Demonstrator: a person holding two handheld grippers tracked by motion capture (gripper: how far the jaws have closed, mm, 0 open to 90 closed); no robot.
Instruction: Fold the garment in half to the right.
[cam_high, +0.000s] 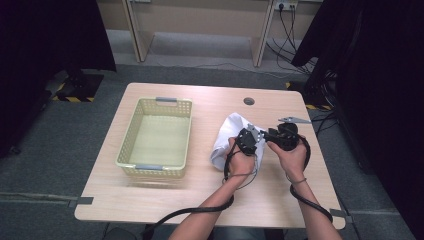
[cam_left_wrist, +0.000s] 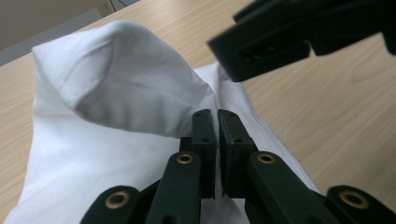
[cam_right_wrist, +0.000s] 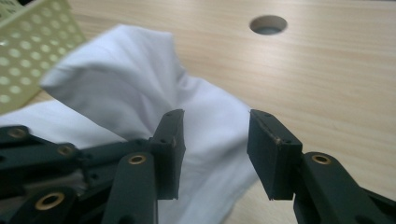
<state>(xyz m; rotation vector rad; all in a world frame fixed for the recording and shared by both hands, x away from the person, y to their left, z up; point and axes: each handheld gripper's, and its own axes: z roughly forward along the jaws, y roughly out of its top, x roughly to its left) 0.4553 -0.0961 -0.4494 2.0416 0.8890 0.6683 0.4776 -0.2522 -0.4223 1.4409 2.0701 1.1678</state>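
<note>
A white cloth (cam_high: 226, 136) lies bunched on the wooden table (cam_high: 150, 200), right of centre, with one fold standing up. My left gripper (cam_high: 245, 136) is shut, and in the left gripper view its jaws (cam_left_wrist: 217, 114) pinch a crease of the cloth (cam_left_wrist: 116, 93). My right gripper (cam_high: 263, 134) is close beside it on the right, pointing at the cloth. In the right gripper view its jaws (cam_right_wrist: 215, 116) stand apart above the cloth (cam_right_wrist: 126, 70) with nothing pressed between the pads. The left gripper (cam_right_wrist: 46, 154) lies low at that view's left.
A pale yellow perforated basket (cam_high: 155, 170) stands empty on the left half of the table; its wall (cam_right_wrist: 32, 46) is just behind the cloth. A round cable hole (cam_high: 249, 101) sits near the far edge. Cables trail from both grippers toward the near edge.
</note>
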